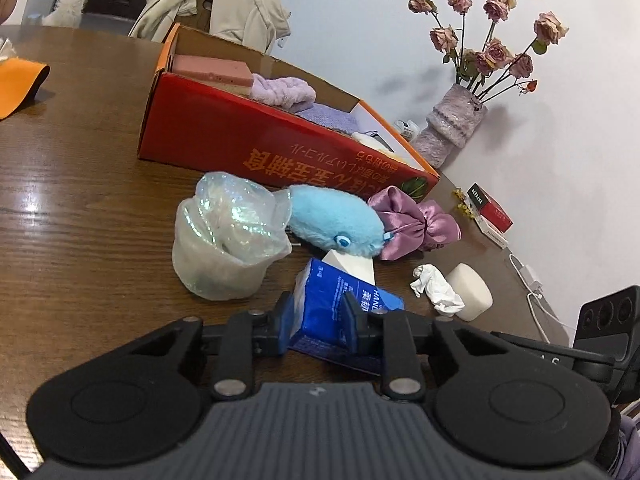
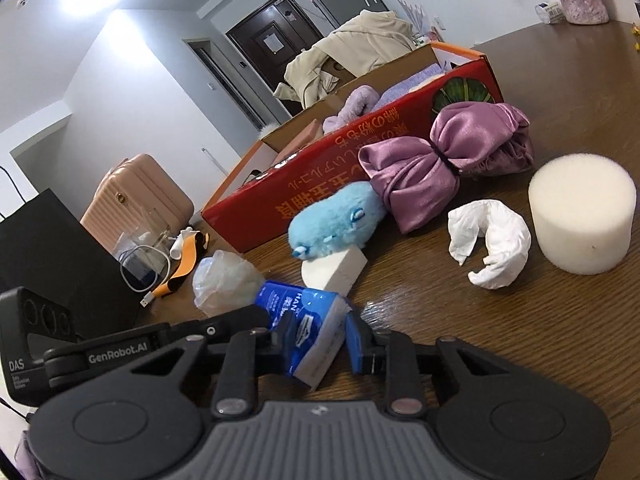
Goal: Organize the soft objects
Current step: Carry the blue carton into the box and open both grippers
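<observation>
Both clamped on same blue plastic tissue pack: left gripper, right gripper (opposite ends). Fluffy blue plush toy at 12 o'clock, red cardboard box beyond.

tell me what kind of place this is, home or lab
Most likely a home, at a dining or living room table. A coat draped over a chair, a vase of dried roses against the wall, and a pink suitcase near a dark entry door all suggest a lived-in flat rather than a lab.

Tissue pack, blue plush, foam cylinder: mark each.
tissue pack (image 1: 332, 300), left wrist view, blue top face
blue plush (image 2: 336, 216), right wrist view, furry body
foam cylinder (image 2: 582, 216), right wrist view, curved side wall
</observation>
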The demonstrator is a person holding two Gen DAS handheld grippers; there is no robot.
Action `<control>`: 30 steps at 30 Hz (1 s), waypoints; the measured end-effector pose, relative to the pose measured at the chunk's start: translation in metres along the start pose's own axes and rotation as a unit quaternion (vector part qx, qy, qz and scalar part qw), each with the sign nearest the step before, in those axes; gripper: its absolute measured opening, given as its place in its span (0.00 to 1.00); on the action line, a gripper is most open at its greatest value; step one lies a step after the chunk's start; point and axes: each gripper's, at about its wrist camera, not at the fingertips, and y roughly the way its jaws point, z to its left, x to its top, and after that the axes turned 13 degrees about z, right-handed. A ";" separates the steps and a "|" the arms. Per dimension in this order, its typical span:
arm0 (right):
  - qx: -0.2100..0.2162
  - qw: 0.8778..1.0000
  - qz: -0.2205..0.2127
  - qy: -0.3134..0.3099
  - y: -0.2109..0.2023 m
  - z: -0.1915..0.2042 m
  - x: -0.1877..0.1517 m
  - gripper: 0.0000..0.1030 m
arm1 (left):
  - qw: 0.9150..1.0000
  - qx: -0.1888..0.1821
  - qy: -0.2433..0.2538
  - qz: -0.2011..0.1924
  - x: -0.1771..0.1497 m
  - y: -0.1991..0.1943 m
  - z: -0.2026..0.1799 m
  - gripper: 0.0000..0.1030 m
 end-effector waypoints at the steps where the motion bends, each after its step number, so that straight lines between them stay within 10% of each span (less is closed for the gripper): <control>1: -0.002 1.000 0.001 -0.002 -0.003 0.001 -0.001 0.20 | 1.000 -0.004 -0.008 0.005 -0.001 -0.002 -0.001 0.24; 10: 0.016 0.998 -0.038 -0.048 -0.061 0.013 0.007 0.17 | 0.999 -0.005 -0.005 -0.050 -0.014 -0.037 -0.056 0.24; 20: 0.010 0.991 -0.056 -0.123 -0.052 0.014 0.166 0.17 | 0.996 -0.009 -0.027 -0.086 0.135 -0.005 -0.065 0.25; 30: -0.049 0.994 0.061 -0.073 0.063 -0.040 0.270 0.21 | 0.996 0.042 -0.084 0.008 0.219 0.109 -0.016 0.25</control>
